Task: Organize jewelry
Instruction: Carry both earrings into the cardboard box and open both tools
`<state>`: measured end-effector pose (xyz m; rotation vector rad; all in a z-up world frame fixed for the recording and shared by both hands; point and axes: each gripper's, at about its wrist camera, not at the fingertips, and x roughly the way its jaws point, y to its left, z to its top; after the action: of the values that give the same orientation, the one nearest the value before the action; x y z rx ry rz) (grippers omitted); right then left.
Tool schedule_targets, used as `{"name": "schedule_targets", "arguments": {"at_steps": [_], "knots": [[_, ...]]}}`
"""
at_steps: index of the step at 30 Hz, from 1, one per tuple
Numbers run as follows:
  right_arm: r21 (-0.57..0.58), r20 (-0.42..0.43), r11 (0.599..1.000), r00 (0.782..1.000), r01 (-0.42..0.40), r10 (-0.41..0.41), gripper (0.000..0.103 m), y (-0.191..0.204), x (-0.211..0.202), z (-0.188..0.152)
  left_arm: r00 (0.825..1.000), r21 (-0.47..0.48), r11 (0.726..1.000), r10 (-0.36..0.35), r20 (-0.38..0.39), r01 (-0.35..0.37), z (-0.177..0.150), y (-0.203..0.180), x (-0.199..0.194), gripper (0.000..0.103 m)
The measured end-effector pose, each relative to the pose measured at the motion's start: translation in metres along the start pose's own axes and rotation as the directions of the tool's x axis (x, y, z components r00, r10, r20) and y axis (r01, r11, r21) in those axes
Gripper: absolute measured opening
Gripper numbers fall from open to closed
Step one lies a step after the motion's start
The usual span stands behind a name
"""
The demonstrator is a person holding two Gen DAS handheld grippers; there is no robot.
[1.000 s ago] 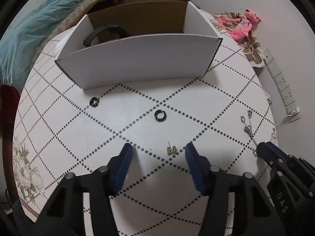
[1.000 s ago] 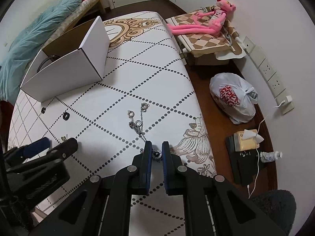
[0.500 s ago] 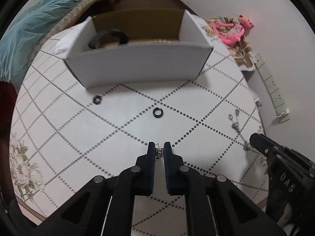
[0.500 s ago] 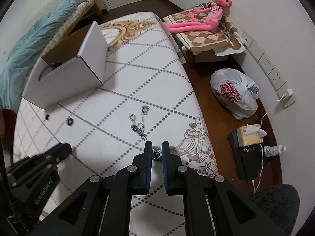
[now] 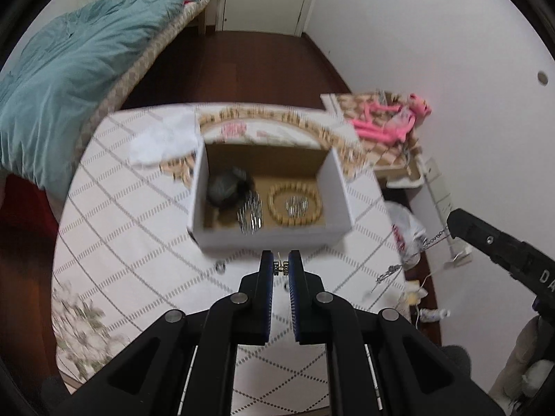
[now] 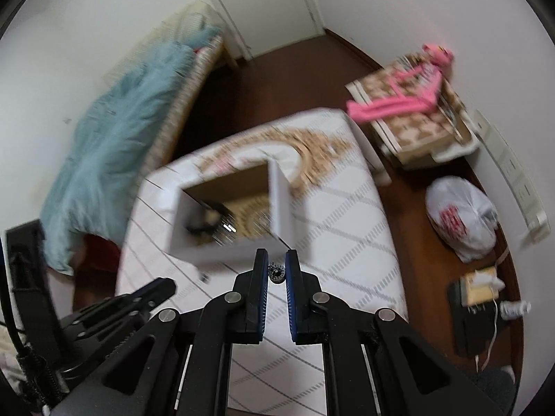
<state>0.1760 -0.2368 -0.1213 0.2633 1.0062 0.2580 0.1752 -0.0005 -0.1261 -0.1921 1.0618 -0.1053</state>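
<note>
Both tongs are raised over the worktop (image 5: 145, 242), just short of the open white box (image 5: 270, 232). Left tongs (image 5: 281, 267) are pinched on a small gold earring (image 5: 281, 268); right tongs (image 6: 276, 272) are clamped on a round dark pendant (image 6: 276, 273), whose silver chain (image 5: 412, 254) dangles below, seen from the left wrist camera.

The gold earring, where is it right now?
In the left wrist view, the earring is pinched in the left gripper, raised just in front of the white box.
</note>
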Motion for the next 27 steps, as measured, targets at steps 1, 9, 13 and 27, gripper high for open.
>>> {"name": "schedule_targets", "arguments": {"at_steps": [1, 9, 13, 27], "knots": [[-0.012, 0.009, 1.0, 1.0, -0.017, 0.017, 0.01, 0.006, -0.003, 0.01, 1.0, -0.001, 1.0, -0.008, 0.006, 0.008, 0.007, 0.001, -0.003, 0.006], [-0.099, 0.014, 0.993, 0.998, -0.065, 0.067, 0.01, 0.045, 0.008, 0.075, 0.999, 0.003, 0.999, -0.034, -0.023, 0.034, 0.077, 0.02, 0.01, 0.006], [-0.111, -0.034, 0.992, 0.998, -0.059, 0.055, 0.01, 0.052, 0.04, 0.102, 0.996, 0.008, 0.999, -0.043, -0.072, 0.044, 0.101, 0.026, 0.034, 0.006], [-0.121, -0.232, 0.993, 0.972, 0.009, -0.037, 0.01, 0.04, 0.153, 0.122, 0.958, -0.035, 0.997, -0.069, -0.277, 0.062, 0.129, 0.038, 0.119, 0.008]]}}
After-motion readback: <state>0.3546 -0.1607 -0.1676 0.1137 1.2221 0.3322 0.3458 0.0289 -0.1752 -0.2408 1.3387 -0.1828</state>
